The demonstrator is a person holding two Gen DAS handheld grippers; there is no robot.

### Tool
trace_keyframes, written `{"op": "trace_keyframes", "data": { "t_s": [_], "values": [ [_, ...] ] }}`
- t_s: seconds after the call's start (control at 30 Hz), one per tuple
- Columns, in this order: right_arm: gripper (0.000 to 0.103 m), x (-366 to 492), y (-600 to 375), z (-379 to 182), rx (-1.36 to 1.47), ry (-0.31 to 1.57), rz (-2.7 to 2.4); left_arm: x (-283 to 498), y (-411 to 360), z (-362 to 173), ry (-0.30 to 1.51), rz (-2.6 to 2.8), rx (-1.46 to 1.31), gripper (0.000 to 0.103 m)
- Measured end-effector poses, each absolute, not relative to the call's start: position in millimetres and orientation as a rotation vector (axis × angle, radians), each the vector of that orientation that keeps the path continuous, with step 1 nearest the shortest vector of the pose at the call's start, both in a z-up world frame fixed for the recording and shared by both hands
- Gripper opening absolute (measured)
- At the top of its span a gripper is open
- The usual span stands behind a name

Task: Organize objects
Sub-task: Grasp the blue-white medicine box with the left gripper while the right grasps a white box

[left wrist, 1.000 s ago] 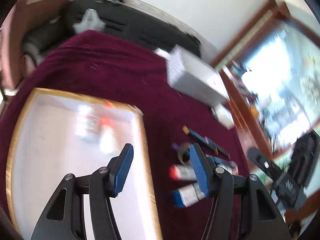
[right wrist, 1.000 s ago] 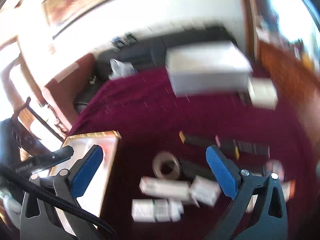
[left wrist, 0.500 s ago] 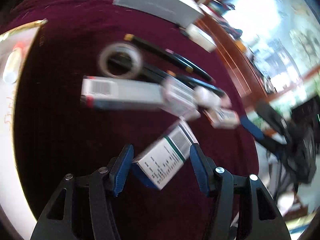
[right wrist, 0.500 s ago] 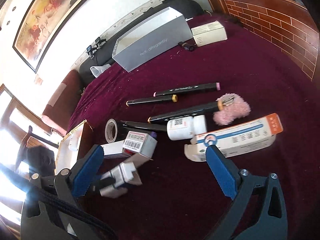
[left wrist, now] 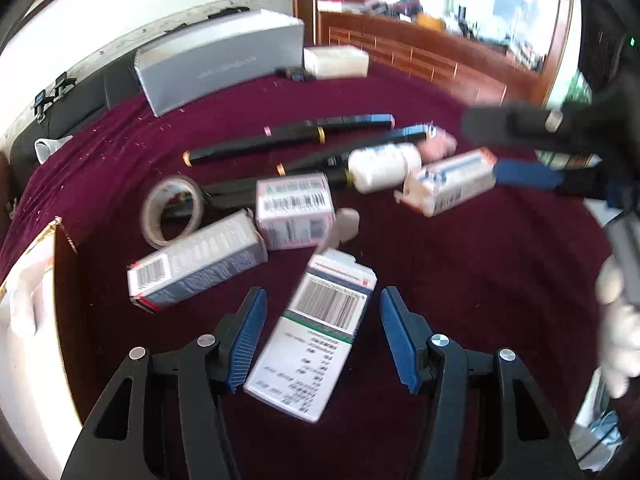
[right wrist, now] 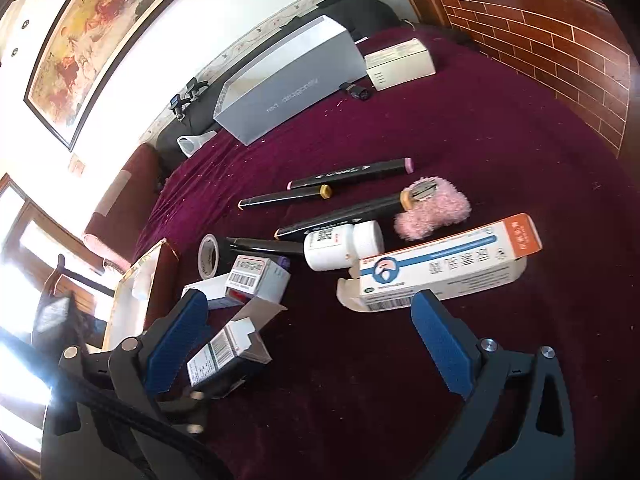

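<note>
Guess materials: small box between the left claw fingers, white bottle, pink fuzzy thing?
Small box: printed paperboard, slight sheen; folded end flap stands open. White bottle: looks like smooth plastic, paper label; screw-type cap. Pink fuzzy thing: plush synthetic fibre, matte, with a metal-looking clip on top; exact fibre unclear.

Left tool (left wrist: pixel 320 336) angled steeply down, blue pads (left wrist: pixel 247 340) apart, neither pressing anything. Right tool (right wrist: pixel 308 340) tilted down less steeply, jaws spread wide, blue pads (right wrist: pixel 442 350) clear of contact. Pale gloved hand (left wrist: pixel 618 320) grips the right tool's handle, blurred.
</note>
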State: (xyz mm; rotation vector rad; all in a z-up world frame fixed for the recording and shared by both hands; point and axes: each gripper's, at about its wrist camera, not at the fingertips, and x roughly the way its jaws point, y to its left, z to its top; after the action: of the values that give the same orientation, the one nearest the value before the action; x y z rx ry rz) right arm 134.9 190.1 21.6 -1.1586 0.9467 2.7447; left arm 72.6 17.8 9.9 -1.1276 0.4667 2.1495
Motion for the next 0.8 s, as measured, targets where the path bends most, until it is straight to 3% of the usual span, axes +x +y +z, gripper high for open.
{"op": "trace_keyframes", "data": {
  "t_s": [0.1,0.17,0.5,0.8],
  "values": [
    [0.103,134.3,190.9,21.3,-1.167,0.947,2.740,73.4,24.8,-1.7,0.493,2.148,-1.173,0.050],
    [0.103,132.8,189.4,21.4,-1.181,0.939,2.741,73.5,21.8,-1.8,0.440,2.158,-1.170,0.029],
    [0.103,97.0,144.9,22.7,-1.331,0.853,2.849,105.0,-84.0,54.9,0.007,2.223,-1.103,0.029],
    [0.103,6.8,72.2,10.9,-1.578,0.799,2.908,121.2,-157.4,76.5,-0.164,2.302,-1.061,0.029]
  ]
}}
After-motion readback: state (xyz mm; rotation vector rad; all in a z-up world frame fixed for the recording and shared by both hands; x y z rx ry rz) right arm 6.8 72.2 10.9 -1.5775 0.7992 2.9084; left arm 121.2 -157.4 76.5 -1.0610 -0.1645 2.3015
